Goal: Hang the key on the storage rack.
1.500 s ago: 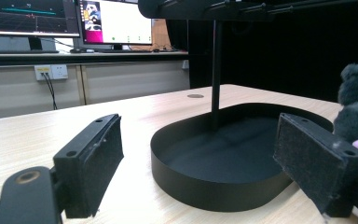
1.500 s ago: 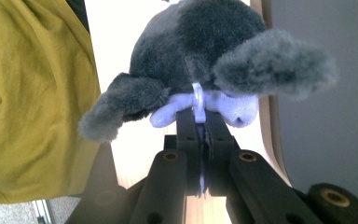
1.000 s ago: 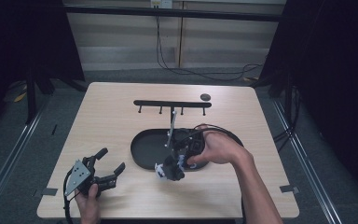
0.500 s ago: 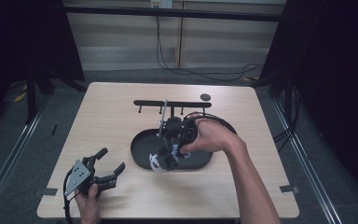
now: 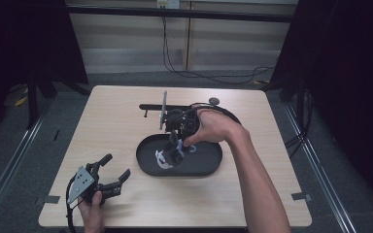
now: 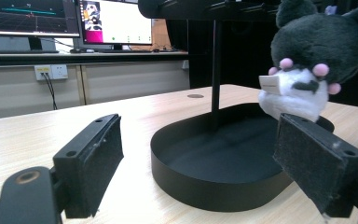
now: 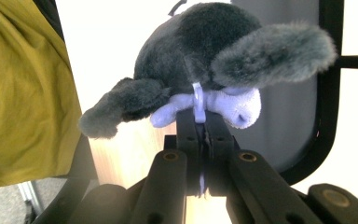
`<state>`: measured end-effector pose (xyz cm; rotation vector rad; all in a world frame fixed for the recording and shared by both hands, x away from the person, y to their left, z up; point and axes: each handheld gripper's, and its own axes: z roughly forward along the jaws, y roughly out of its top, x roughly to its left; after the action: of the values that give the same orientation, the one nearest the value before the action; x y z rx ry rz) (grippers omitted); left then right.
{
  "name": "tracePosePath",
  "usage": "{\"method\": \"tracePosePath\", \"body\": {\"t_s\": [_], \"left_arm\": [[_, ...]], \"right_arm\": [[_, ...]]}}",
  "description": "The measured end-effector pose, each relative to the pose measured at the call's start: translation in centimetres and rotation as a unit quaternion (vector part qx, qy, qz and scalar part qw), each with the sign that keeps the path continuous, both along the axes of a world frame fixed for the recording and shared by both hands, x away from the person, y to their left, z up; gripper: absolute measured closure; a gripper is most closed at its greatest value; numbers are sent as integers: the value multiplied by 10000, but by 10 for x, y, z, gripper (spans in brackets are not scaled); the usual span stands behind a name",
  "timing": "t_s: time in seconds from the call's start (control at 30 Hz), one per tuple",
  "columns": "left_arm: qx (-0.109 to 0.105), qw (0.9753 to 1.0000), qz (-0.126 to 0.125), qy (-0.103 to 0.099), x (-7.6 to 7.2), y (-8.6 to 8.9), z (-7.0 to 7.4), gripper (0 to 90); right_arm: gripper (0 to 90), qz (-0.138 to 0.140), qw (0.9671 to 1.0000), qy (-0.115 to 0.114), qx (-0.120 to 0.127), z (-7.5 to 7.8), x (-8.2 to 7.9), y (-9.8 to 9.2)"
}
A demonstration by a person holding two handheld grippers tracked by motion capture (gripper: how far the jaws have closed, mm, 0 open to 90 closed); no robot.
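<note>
High view showed the right gripper (image 5: 176,145) clamped on a plush toy (image 5: 167,156) above the black tray (image 5: 209,162), while the left gripper (image 5: 114,174) rested spread apart on the table (image 5: 107,121).

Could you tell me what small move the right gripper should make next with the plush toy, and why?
Probably lift a little higher toward the rack's crossbar: the right gripper is shut on the plush toy by its lilac loop, and the toy hangs low over the black tray.

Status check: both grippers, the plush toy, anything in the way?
Right gripper shut on plush toy, held above black tray. Left gripper open, resting near table edge. Hanger stand close behind toy.
</note>
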<state>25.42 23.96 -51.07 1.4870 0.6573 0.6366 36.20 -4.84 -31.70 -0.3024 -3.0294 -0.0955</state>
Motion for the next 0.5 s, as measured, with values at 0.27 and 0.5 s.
{"method": "tracePosePath", "body": {"t_s": [0.27,0.5], "left_arm": [[27,10000,-17,22,0,0,0,153],[-5,10000,-27,-23,0,0,0,153]], "right_arm": [[872,-34,10000,-65,-57,7,16,4],[871,24,9999,-48,-144,4,28,8]]}}
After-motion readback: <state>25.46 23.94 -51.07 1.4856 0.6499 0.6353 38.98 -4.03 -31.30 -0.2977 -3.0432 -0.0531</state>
